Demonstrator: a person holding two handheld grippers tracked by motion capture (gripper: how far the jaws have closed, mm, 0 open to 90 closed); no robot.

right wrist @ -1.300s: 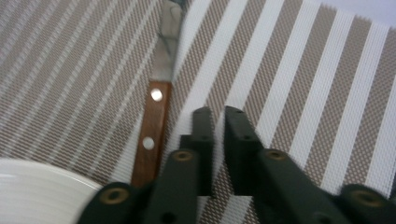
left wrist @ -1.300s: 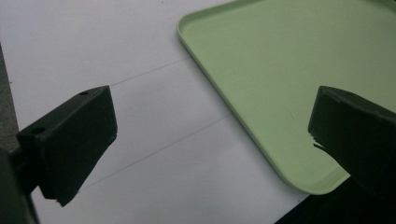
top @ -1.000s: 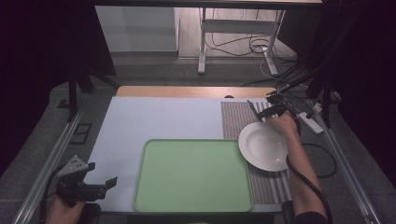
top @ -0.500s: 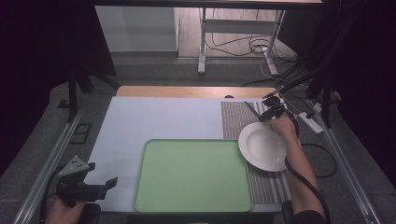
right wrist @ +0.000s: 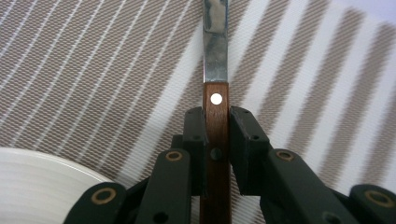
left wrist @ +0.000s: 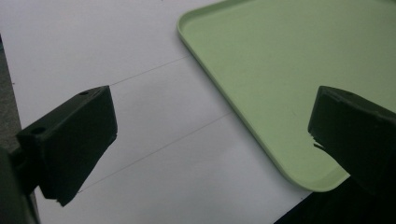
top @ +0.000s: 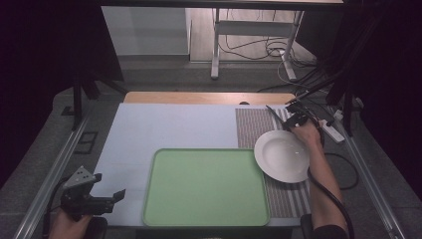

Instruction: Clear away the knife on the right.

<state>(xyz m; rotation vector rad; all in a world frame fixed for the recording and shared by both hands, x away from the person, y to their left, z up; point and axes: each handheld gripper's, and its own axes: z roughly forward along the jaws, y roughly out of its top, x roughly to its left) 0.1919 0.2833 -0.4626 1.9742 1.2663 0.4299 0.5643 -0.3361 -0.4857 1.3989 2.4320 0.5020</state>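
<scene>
Pale blue sheet covers the desk, bearing a green tray and a striped mat with a white plate. Right tool clamps a wooden-handled knife over the mat. Left tool gapes wide beside the tray's corner.

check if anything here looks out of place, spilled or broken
Nothing stands out. The green tray is bare, the white plate sits whole on the striped mat, and no spill shows. The right gripper is shut on a knife; the left gripper is open beside the tray.
</scene>
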